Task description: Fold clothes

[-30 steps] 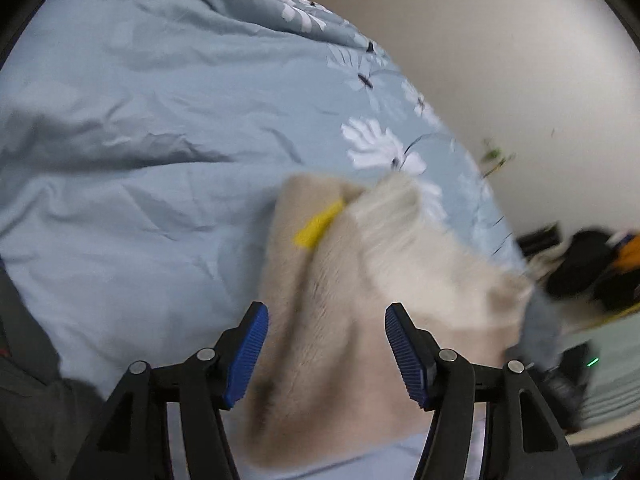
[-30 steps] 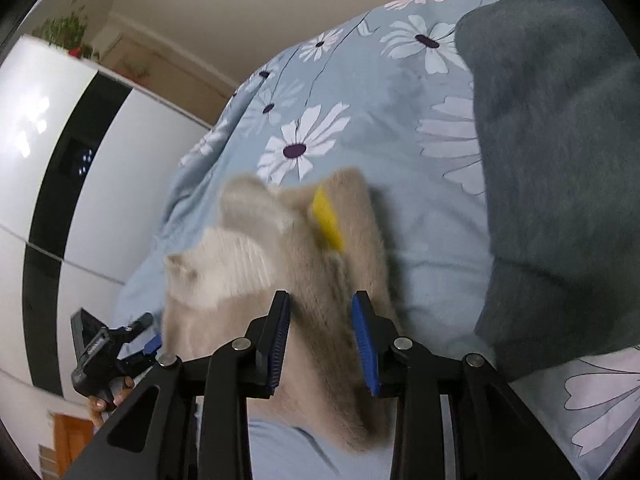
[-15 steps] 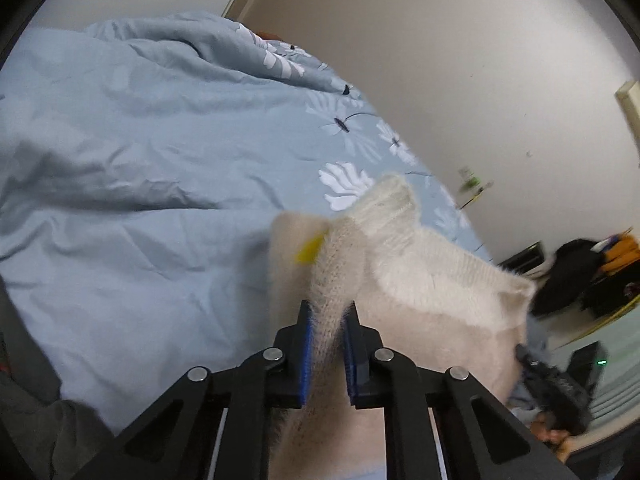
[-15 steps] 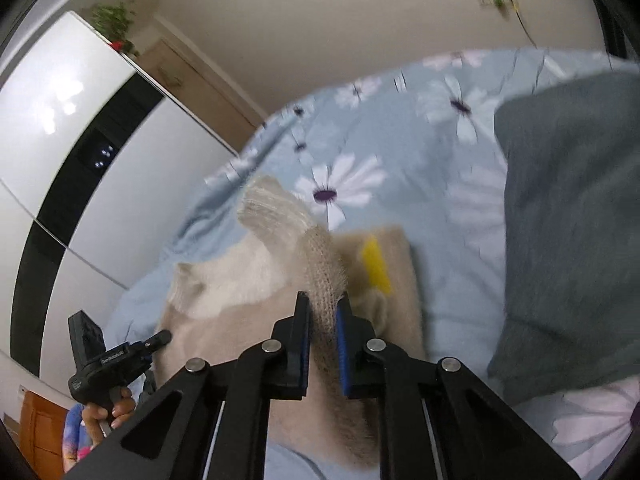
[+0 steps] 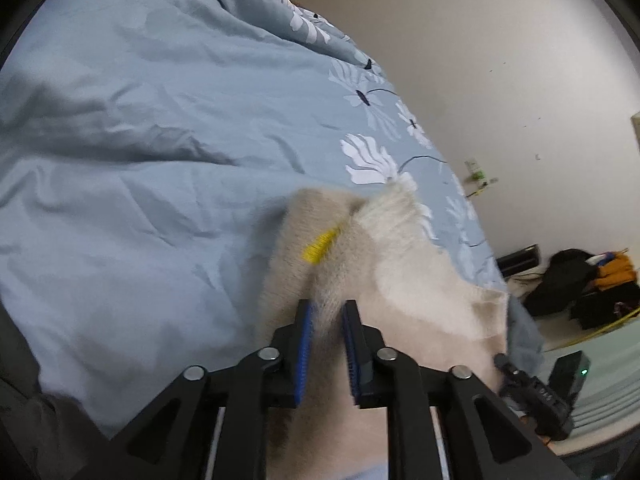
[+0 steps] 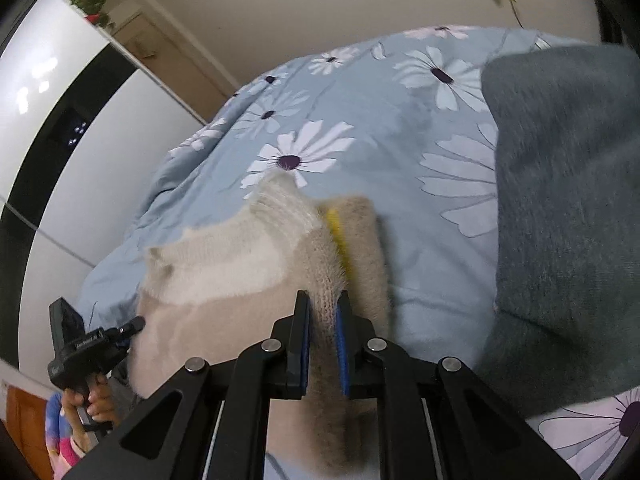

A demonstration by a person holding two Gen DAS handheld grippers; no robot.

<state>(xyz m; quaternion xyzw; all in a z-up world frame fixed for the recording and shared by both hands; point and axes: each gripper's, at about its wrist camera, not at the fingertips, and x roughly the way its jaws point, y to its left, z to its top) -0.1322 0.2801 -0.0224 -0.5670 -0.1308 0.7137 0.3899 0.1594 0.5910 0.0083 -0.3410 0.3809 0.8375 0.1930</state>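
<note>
Pinching the beige sweater (image 5: pixel 420 300) between both grippers over the duvet (image 5: pixel 140 200)

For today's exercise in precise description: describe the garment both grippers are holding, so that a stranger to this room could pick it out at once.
Start at the bed with the blue daisy-print duvet. On it lie two knits; take the fuzzy beige sweater pinched by the right gripper and left gripper. Unlike the dark grey knit beside it, it is pale cream-beige with a yellow tag.
</note>
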